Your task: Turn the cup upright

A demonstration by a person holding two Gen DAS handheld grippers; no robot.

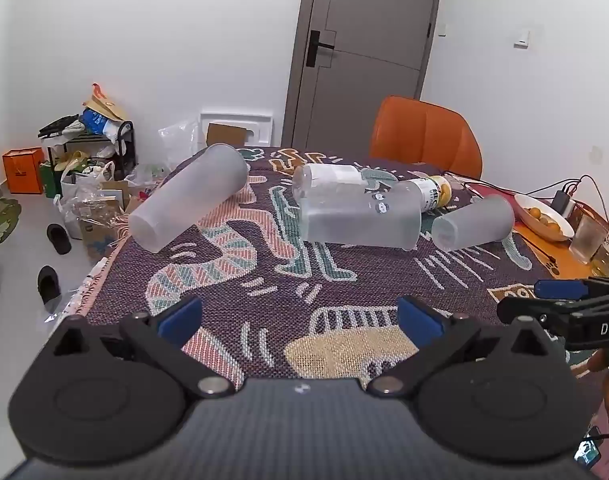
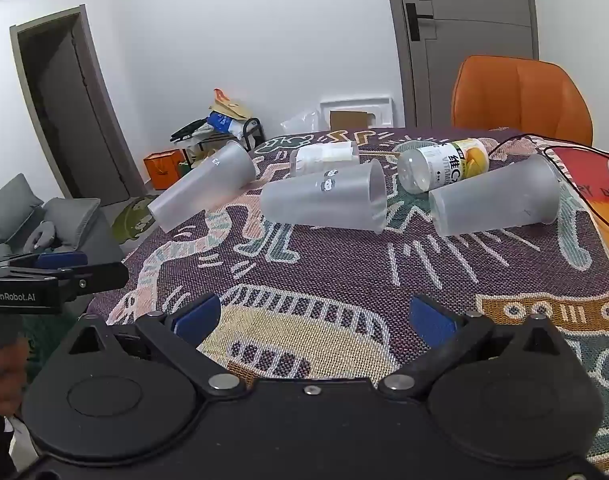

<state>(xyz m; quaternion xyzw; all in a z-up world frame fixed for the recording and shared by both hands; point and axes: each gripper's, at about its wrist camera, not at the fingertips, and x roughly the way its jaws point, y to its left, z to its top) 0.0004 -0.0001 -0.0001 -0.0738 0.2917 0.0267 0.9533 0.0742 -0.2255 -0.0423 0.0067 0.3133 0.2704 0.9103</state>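
**A:** Where were the cups when you paused?

**B:** Three frosted plastic cups, all lying on their sides on the patterned tablecloth (image 1: 264,276), mid-frame in both views. Left cup (image 1: 188,196) sat at the cloth's left edge, base toward me, rim up-right. Panda-print cup (image 2: 324,200) lay centre, long axis roughly across the frame, rim to the right. Right cup (image 2: 496,196) lay beside it, base toward me and left, rim far right.

**A:** Grippers?

**B:** Left gripper (image 1: 300,316) had its jaws spread wide, nothing between them. Right gripper (image 2: 314,316) same, wide and empty. Both hovered over the near cloth, well short of every cup.

**A:** Which arm did you judge closer?

**B:** Right one for the right cup: ahead and slightly right of its fingers. Left cup lay ahead-left of the left gripper. Panda cup was between both. Two bottles, a clear bottle (image 2: 324,156) and a vitamin drink bottle (image 2: 444,164), lay just behind the cups, so I'd have approached across each cup's axis.
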